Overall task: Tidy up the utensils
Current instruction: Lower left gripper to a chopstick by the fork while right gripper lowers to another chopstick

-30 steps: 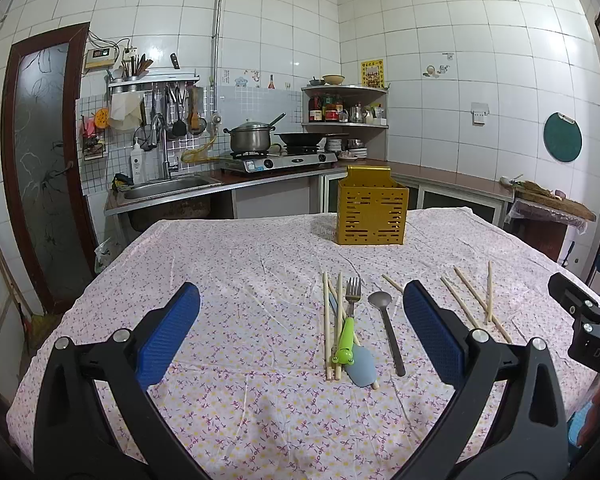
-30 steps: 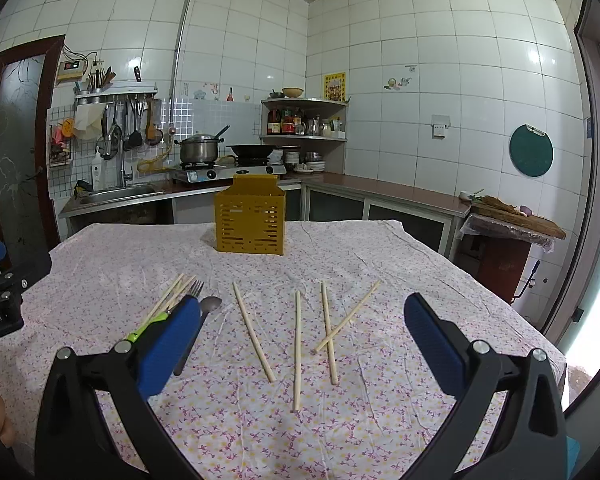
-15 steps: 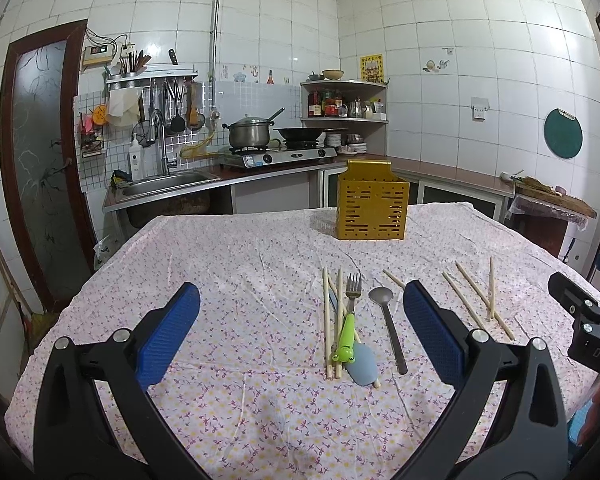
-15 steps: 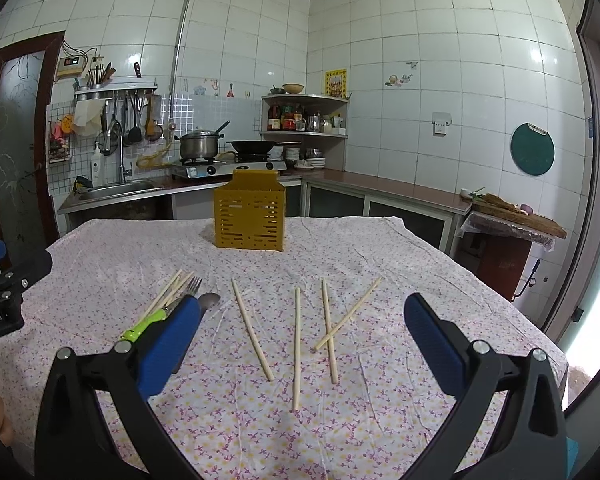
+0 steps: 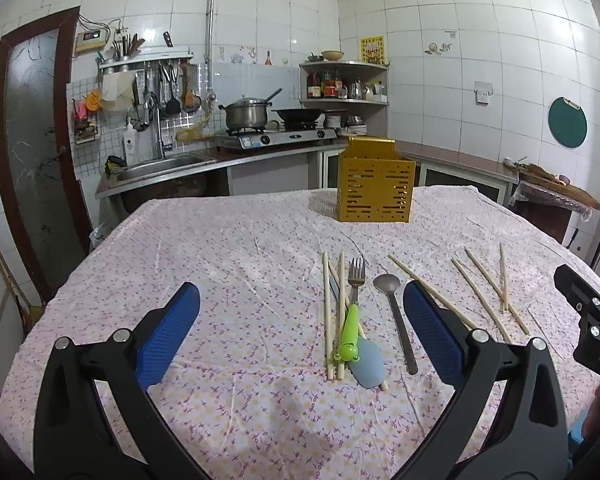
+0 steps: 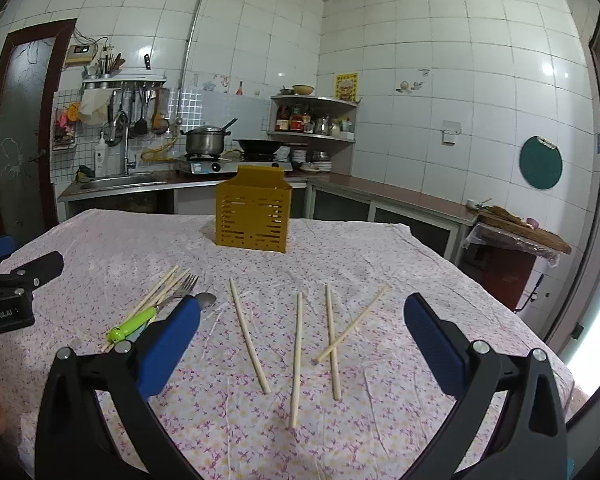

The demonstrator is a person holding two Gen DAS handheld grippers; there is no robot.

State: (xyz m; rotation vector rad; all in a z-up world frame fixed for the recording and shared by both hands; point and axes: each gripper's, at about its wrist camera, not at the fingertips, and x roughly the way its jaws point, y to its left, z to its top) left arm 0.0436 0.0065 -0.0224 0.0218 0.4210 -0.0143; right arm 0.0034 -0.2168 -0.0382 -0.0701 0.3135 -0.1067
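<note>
Nothing was yet picked up; the left gripper (image 5: 300, 332) and right gripper (image 6: 302, 338) hung spread and empty; next, presumably, loose chopsticks (image 6: 296, 354) at frame centre needed pinching toward the yellow holder (image 6: 253, 218) above.

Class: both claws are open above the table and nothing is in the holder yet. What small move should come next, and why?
Probably lower the open right claw onto the nearest loose chopstick: it lies alone, directly between the fingers, while the yellow holder stands beyond.

Soft, even daylight fills the kitchen, brightest from the right edge. Wall tiles (image 6: 548, 70) show small glare spots. Fisheye bends the walls; corners go black. Everything's sharp.
</note>
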